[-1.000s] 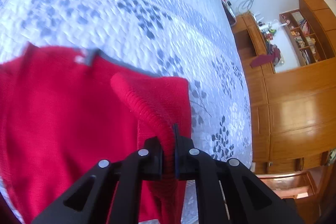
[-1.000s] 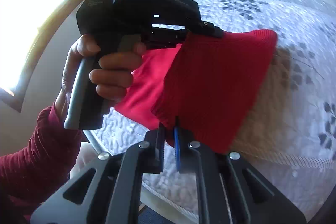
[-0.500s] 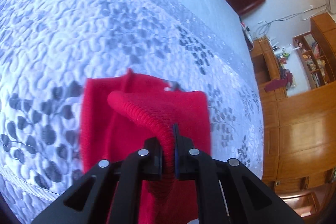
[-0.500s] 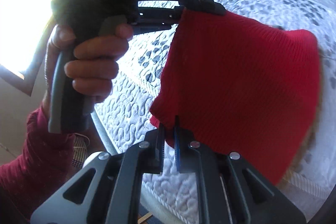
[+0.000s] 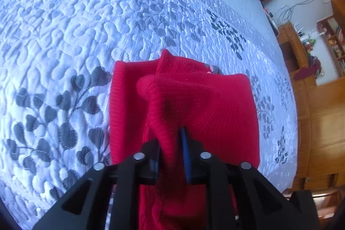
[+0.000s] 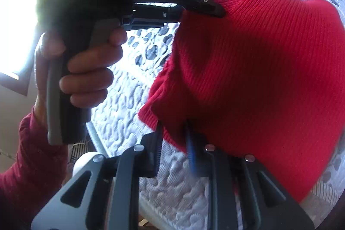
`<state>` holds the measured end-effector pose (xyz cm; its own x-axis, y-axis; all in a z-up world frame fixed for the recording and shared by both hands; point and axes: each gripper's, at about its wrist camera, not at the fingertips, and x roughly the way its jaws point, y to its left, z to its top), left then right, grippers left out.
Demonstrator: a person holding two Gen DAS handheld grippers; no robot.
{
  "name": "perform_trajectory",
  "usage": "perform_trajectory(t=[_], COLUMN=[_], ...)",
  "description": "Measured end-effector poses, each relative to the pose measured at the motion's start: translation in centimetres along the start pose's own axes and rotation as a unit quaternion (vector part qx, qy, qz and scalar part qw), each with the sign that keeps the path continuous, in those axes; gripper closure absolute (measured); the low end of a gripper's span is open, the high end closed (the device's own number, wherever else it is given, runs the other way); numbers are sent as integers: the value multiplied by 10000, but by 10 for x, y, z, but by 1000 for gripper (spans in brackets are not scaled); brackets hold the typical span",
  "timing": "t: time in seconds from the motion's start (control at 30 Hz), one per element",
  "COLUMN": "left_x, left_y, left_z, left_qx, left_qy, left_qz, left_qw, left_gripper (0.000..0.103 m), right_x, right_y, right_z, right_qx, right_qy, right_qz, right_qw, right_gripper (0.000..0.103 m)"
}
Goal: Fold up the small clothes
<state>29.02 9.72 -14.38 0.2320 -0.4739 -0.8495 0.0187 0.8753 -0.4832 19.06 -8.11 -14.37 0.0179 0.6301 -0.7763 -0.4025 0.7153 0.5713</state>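
red knit garment (image 5: 200,105) hangs over the quilted bedspread (image 5: 86,21), folded part resting on it. left gripper (image 5: 170,143) and right gripper (image 6: 174,133) each pinch an edge. looks soft, light, stretchy, likely to sag; ribbed edges seem the surest hold.

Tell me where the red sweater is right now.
The red sweater hangs between the left gripper and right gripper, over the quilted bedspread, its far end resting there in the left wrist view.
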Motion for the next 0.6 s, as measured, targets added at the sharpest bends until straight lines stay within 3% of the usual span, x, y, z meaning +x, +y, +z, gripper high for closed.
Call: perform_trajectory(t=[0.03,0.13,0.2,0.33,0.6], left_x=[-5,-22,-35,-51,-34], left_y=[-2,-7,-8,-12,-5], left_z=[-3,-20,-36,-76,-115], left_qx=[46,273,350,373,12], left_qy=[30,75,90,177,729], left_qz=[75,357,421,576,383], left_qw=[10000,9990,9985,9975,9966], left_gripper=[82,81,75,74,74], right_x=[-6,-31,-51,-76,-90], right_y=[-1,-6,-15,-49,-70], right_z=[-2,-12,-22,-36,-54], right_qx=[31,78,191,447,791], right_qy=[-9,-156,-314,-520,-611], right_qz=[44,65,-152,-418,-464], right_qw=[10000,9998,9992,9968,9939], right_gripper=[64,64,64,65,65])
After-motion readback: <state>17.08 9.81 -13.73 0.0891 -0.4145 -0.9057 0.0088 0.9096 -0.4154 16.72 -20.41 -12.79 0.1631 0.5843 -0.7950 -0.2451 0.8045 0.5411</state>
